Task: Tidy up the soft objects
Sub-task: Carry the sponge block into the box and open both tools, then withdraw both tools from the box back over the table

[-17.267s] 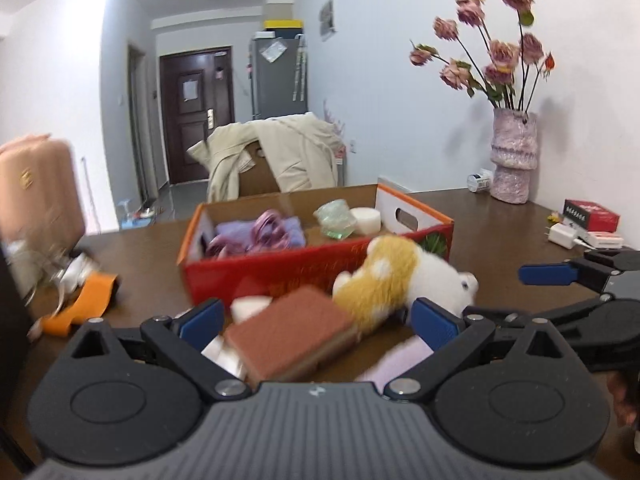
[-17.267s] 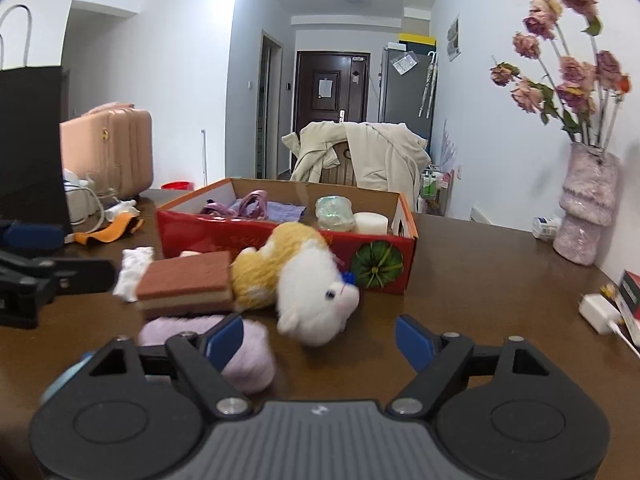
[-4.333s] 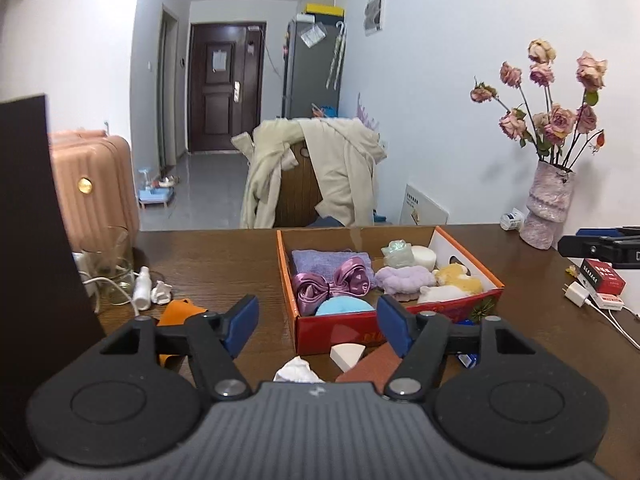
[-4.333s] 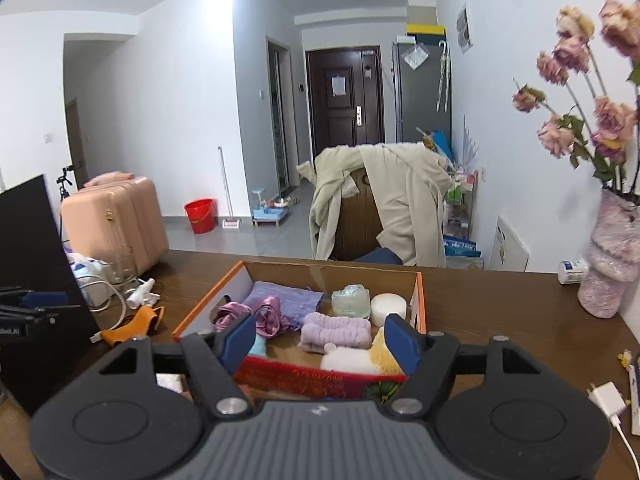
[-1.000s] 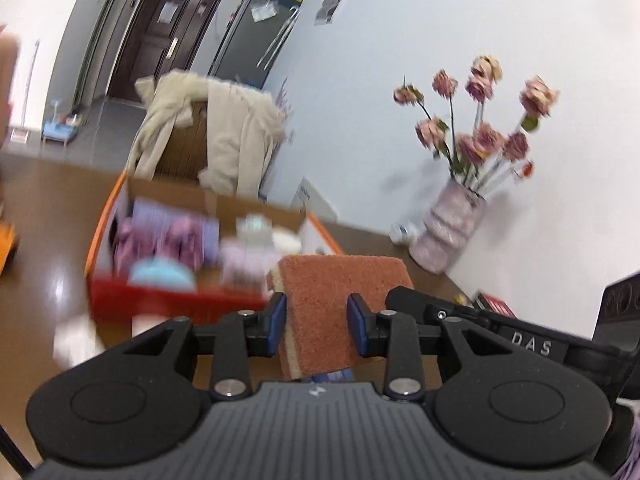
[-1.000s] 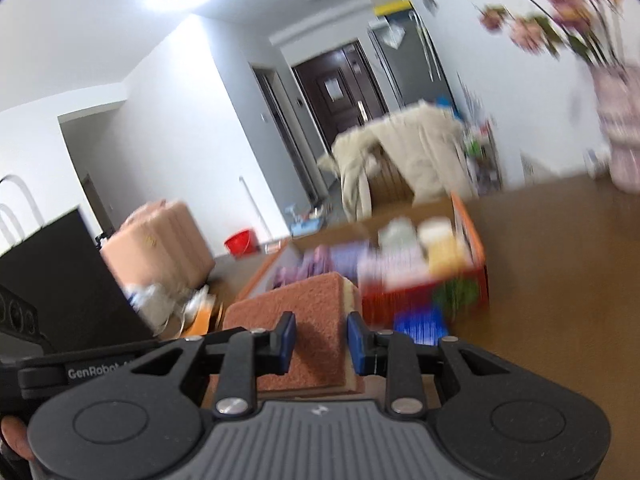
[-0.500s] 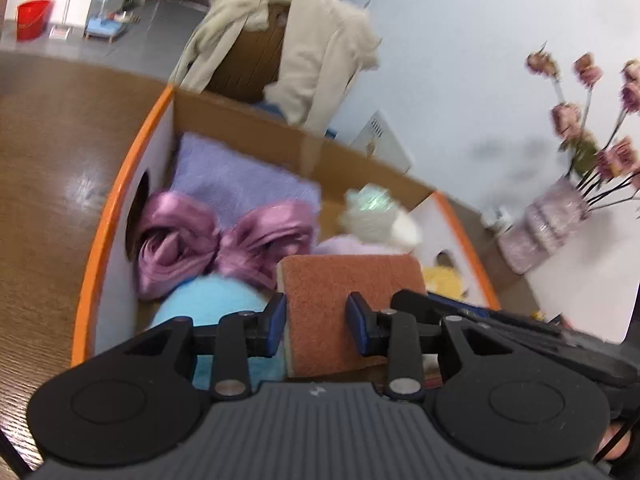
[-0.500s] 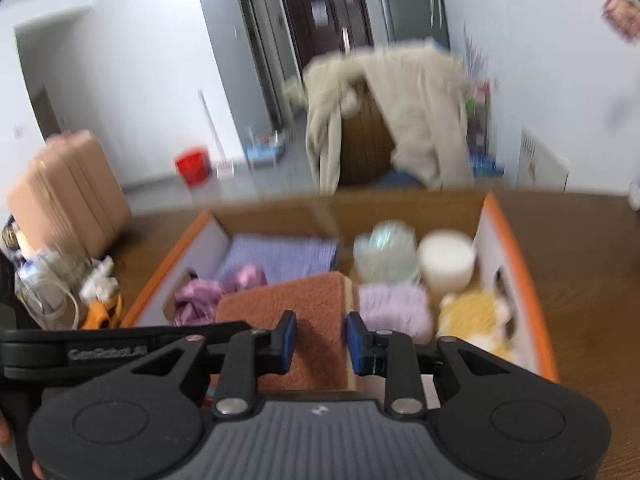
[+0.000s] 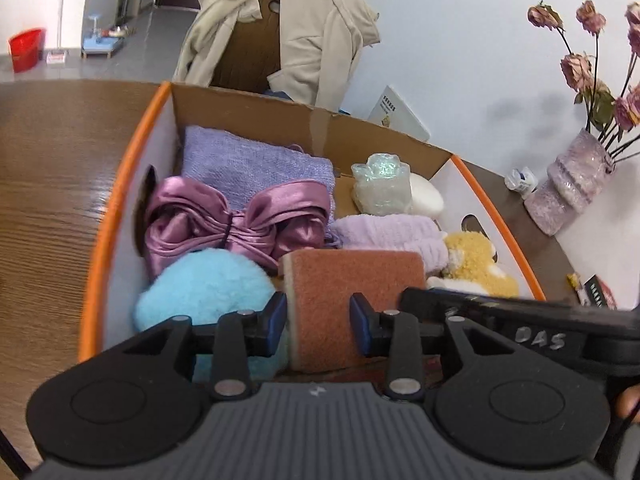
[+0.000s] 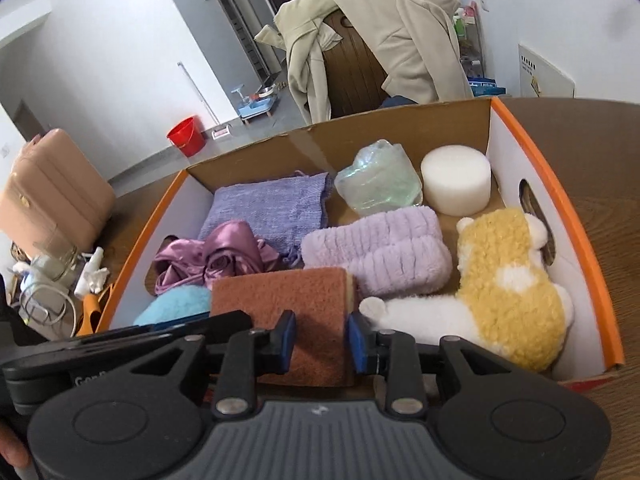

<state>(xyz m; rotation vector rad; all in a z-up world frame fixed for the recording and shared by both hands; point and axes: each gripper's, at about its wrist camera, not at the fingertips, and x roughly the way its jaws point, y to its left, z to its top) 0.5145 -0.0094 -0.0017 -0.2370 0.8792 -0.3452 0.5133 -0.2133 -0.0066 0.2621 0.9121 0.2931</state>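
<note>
Rust-brown sponge point(image 9: 352, 296) is held over the cardboard box point(image 9: 120, 200), between left claw point(image 9: 318, 322) and right claw point(image 10: 320, 338), both opening. Judged light, compressible; its short edges are best gripped.

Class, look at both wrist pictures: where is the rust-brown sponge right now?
The sponge sits at the box's near edge, between both grippers' jaws, with the blue pom-pom on its left and the plush toy on its right.
</note>
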